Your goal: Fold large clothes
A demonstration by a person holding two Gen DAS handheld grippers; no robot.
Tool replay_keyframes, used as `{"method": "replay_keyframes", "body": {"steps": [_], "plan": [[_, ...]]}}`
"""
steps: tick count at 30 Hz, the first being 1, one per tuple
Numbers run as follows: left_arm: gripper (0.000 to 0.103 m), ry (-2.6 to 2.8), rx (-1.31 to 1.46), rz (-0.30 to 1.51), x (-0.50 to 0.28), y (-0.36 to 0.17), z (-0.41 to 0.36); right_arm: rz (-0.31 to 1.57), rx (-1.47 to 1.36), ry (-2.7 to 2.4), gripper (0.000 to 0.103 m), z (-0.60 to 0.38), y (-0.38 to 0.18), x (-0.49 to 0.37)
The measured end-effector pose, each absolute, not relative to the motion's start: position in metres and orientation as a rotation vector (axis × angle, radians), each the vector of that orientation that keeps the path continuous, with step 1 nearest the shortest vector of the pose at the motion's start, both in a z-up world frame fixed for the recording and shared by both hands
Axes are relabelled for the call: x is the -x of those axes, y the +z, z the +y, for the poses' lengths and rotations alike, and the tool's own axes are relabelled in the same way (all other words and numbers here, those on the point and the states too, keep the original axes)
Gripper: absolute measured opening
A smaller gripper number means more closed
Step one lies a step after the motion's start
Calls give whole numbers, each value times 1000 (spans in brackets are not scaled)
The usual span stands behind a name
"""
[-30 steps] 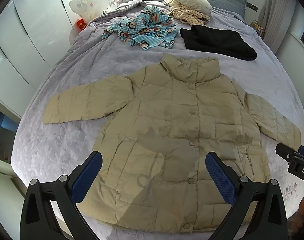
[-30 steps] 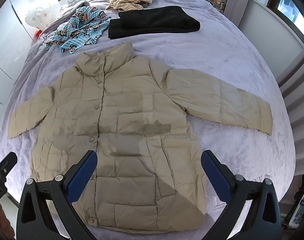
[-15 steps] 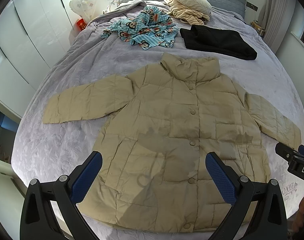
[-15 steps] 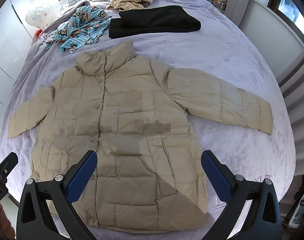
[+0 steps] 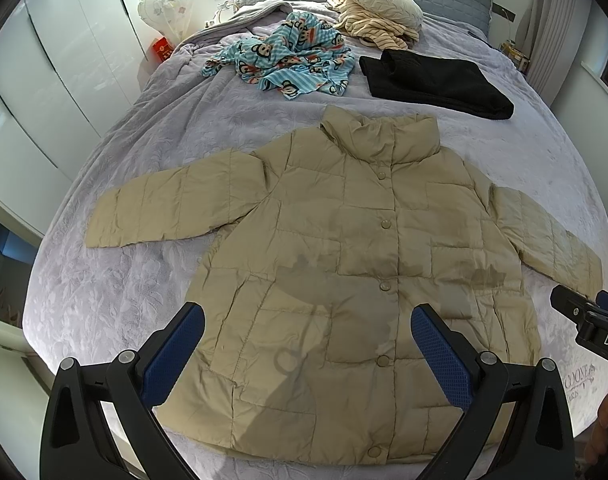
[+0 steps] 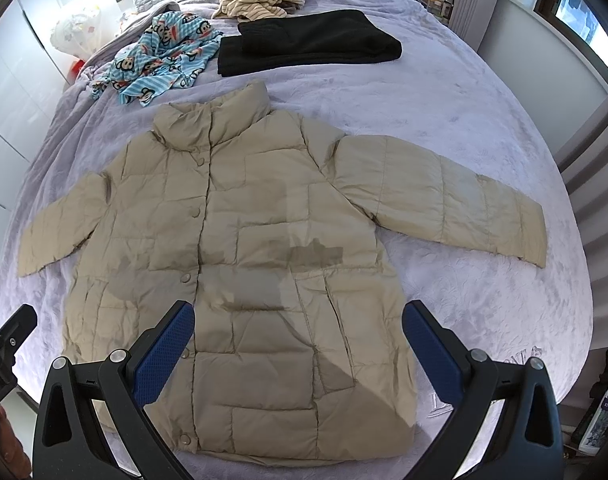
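A beige quilted puffer jacket [image 5: 355,248] lies flat and buttoned on the lilac bedspread [image 5: 144,152], collar toward the headboard, both sleeves spread out to the sides. It also shows in the right wrist view [image 6: 264,240]. My left gripper [image 5: 307,344] is open and empty, held above the jacket's lower left part. My right gripper [image 6: 300,336] is open and empty, held above the jacket's lower right part. The right gripper's tip shows at the right edge of the left wrist view [image 5: 583,316].
Beyond the collar lie a folded black garment [image 5: 435,82], a crumpled blue monkey-print cloth [image 5: 288,64] and a cream striped pile with a round cushion [image 5: 379,12]. White wardrobes [image 5: 64,60] stand left of the bed, a window and curtain [image 6: 575,12] to the right.
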State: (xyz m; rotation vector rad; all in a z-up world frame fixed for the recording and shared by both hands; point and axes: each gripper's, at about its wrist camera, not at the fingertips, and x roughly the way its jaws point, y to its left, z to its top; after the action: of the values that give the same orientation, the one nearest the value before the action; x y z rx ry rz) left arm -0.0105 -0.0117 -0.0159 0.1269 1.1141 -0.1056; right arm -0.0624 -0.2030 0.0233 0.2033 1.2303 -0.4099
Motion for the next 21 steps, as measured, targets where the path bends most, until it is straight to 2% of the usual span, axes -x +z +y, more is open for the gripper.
{"method": "replay_keyframes", "body": {"steps": [21], "plan": [[103, -115, -136, 1118, 8, -19, -10, 1245, -220, -415, 103, -199, 19, 63]]}}
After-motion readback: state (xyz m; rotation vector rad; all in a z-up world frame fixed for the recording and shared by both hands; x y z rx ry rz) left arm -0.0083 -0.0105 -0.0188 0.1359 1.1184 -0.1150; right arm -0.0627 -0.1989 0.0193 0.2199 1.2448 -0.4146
